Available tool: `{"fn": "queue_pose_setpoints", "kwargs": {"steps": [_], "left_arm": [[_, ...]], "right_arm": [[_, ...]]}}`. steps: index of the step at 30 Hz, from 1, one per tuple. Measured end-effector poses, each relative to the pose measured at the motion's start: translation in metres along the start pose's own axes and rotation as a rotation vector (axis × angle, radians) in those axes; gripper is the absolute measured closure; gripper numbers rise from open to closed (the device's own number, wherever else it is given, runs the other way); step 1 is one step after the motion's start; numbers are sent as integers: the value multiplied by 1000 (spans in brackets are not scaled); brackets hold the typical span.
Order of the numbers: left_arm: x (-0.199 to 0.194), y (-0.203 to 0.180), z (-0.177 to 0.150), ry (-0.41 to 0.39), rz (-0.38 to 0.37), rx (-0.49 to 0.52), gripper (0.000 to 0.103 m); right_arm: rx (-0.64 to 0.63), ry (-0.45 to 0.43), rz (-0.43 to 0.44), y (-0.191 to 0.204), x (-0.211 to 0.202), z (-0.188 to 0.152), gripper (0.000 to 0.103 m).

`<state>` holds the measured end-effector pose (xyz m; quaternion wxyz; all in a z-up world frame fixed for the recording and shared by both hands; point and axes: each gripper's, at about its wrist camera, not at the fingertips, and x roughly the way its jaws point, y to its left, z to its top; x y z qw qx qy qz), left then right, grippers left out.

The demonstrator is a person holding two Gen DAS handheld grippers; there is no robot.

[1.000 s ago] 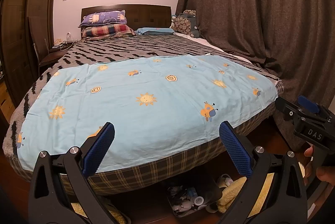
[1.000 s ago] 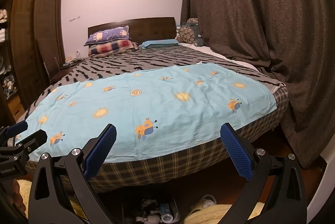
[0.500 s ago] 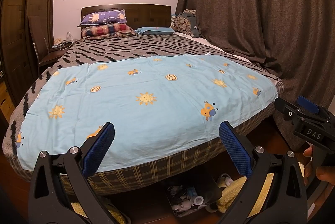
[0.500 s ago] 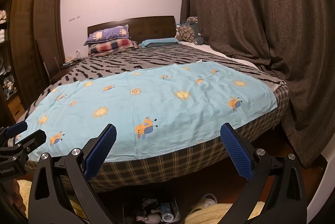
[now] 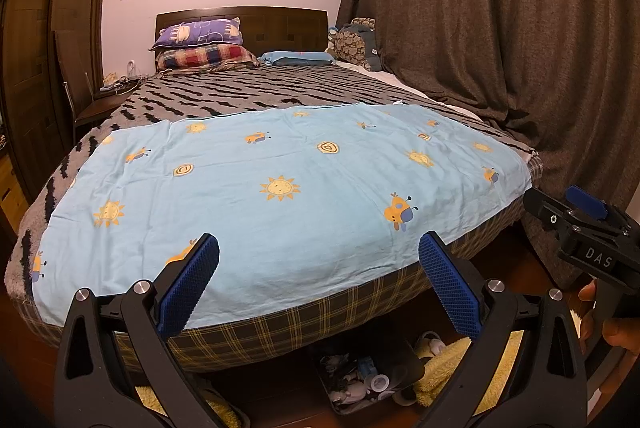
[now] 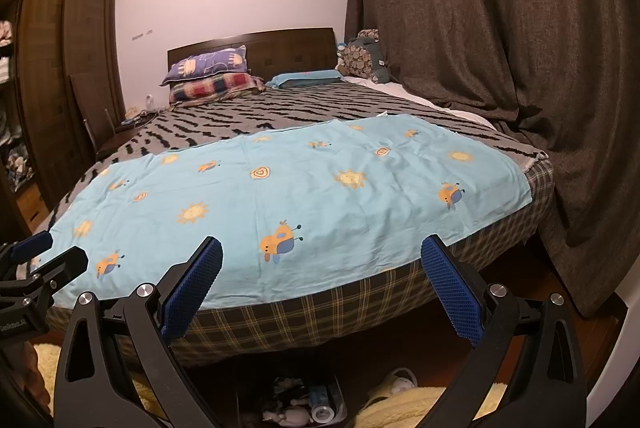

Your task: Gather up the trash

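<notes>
A dark bin [image 5: 404,360] holding trash [image 5: 360,380] such as crumpled paper and small bottles stands on the floor under the foot of the bed; it also shows in the right wrist view [image 6: 308,404]. My left gripper [image 5: 318,270] is open and empty, held above the bed's foot edge. My right gripper [image 6: 320,274] is open and empty, to the right of the left one at about the same height. The right gripper also shows at the right edge of the left wrist view [image 5: 576,216], and the left gripper at the left edge of the right wrist view [image 6: 36,256].
A light blue sheet [image 5: 280,195] with sun prints covers the foot of the bed [image 5: 280,324]. Pillows [image 5: 200,35] lie at the headboard. Dark curtains [image 5: 500,27] hang at the right, a wooden wardrobe [image 5: 40,47] stands left. A yellow fluffy rug [image 6: 420,404] lies on the floor.
Both grippers have held nearly still and stayed open. The right wrist view has shifted very slightly.
</notes>
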<state>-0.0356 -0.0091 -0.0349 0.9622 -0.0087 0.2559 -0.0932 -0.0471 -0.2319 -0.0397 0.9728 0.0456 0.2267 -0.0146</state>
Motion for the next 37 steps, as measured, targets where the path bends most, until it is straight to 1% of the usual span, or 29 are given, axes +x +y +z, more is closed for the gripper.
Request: {"fn": "queue_pose_setpoints", "kwargs": {"steps": [7,9,12,14,17,22,25,30,37], "left_arm": [[1,2,0,-13,-6,-19,8],[1,2,0,-11,8,-20,8],[3,1,-1,-2,48,-11,8],[3,0,0,0,41,-13,8],[3,0,0,-1,2,-21,8],[-1,-4,-1,-34,30,8,8],[-1,-4,0,-32,24,7,8],[1,-4,1,-22,48,13,8],[7,-2,4,-14,57,14,8]], "right_arm": [[-4,1,-7,0,1,0,3],[-3,2,-7,0,2,0,3],[-1,4,-10,1,3,-1,3],[0,7,-11,1,4,-1,3],[2,10,-10,1,4,-1,3],[5,13,-11,0,6,-1,3],[6,14,-11,0,6,-1,3],[5,14,-13,0,6,-1,3],[3,25,-8,1,13,2,3]]}}
